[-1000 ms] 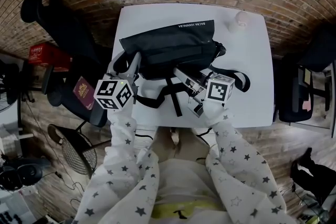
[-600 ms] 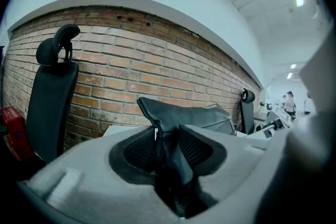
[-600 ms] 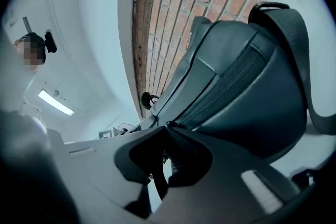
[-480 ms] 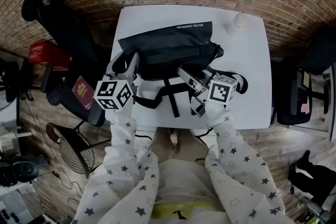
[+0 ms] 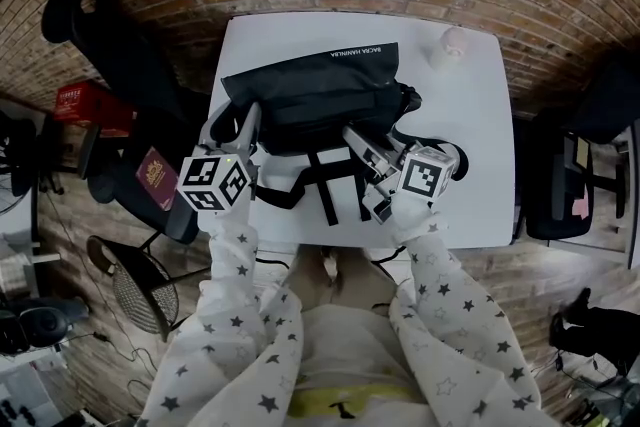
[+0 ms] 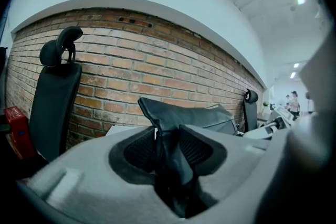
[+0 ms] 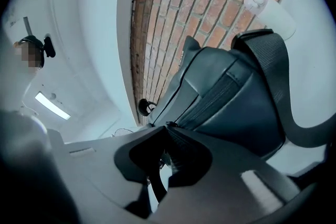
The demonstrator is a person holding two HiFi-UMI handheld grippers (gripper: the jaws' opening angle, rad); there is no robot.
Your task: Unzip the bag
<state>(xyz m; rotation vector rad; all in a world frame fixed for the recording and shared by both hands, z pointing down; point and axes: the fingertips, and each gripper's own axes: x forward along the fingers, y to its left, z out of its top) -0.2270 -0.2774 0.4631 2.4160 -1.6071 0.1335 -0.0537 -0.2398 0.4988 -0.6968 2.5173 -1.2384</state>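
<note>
Bag lies on the white counter in front of me. My left gripper tips down a bit and squeezes a fold at its left end. My right gripper, held level, is pinched almost together on a thin dark tab by the zip.

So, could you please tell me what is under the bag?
The bag lies flat on the white table, with its straps spread on the tabletop at its near edge. Anything else beneath it is covered by the bag itself.
</note>
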